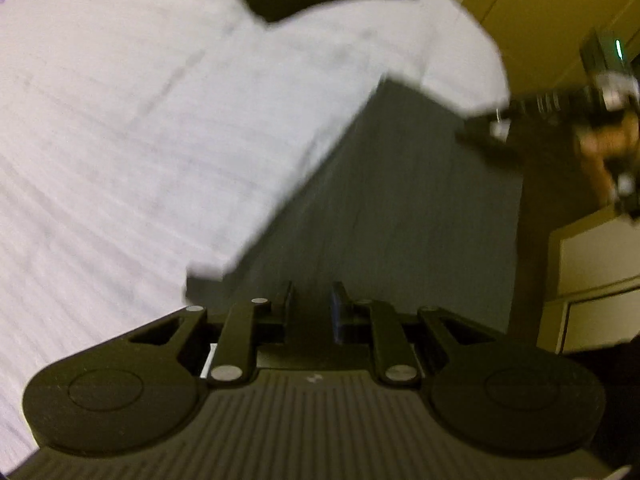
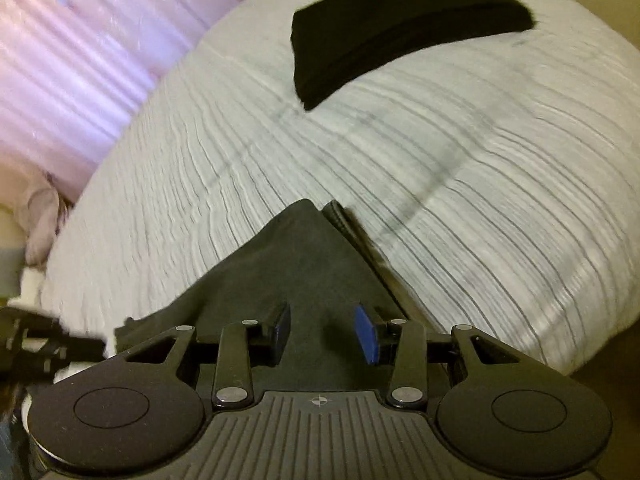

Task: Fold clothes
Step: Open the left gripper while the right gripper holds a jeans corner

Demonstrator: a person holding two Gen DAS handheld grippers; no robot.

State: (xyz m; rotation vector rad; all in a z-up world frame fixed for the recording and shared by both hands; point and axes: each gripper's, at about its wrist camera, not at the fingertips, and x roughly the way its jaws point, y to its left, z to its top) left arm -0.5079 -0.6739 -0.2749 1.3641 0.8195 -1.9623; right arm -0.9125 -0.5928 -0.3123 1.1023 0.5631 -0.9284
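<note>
Now two dark garments were seen on the white bed (image 2: 500, 200).
A grey garment (image 2: 304, 280) lay under both tools: left tool (image 1: 312, 304) narrowly parted, right tool (image 2: 326, 334) parted wider, nothing gripped; a folded black garment (image 2: 400, 32) lay beyond.

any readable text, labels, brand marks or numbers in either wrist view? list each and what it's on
None: no words, brands or numbers in either view.
Right gripper body: only a small crosshair mark, no lettering.
Left gripper body: a faint pale mark, too blurred to read.
Folded black garment, grey garment, white bedspread: no visible labels.
</note>
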